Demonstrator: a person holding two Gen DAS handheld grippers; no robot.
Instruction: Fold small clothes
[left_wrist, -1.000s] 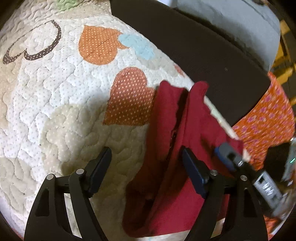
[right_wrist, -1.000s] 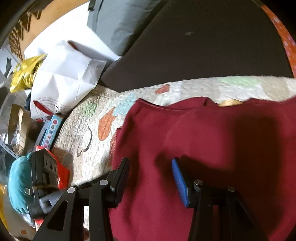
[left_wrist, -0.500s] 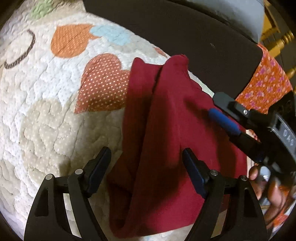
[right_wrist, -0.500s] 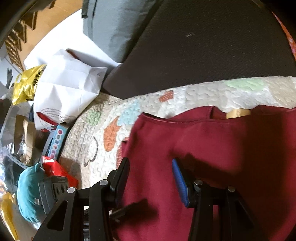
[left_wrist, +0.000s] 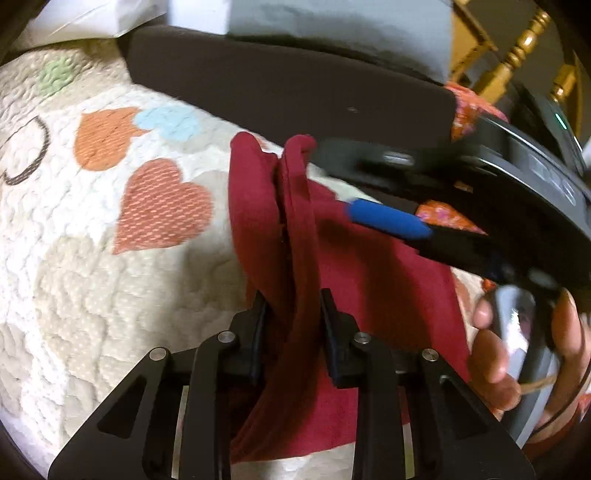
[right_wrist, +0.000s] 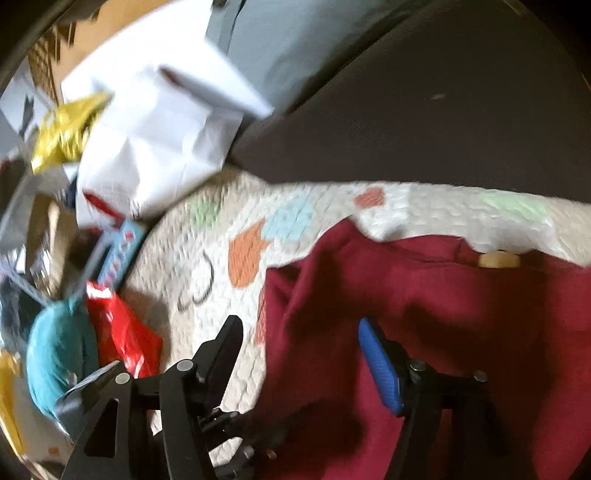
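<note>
Now the left tool (left_wrist: 291, 306) pinches a raised fold of the red garment (left_wrist: 369, 280), while the right tool (right_wrist: 299, 343) gapes wide above it.

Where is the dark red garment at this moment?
In the left wrist view, the dark red garment lies on the heart-patterned quilt, right of the pink heart, its bunched left edge pinched in the left tongs.
</note>
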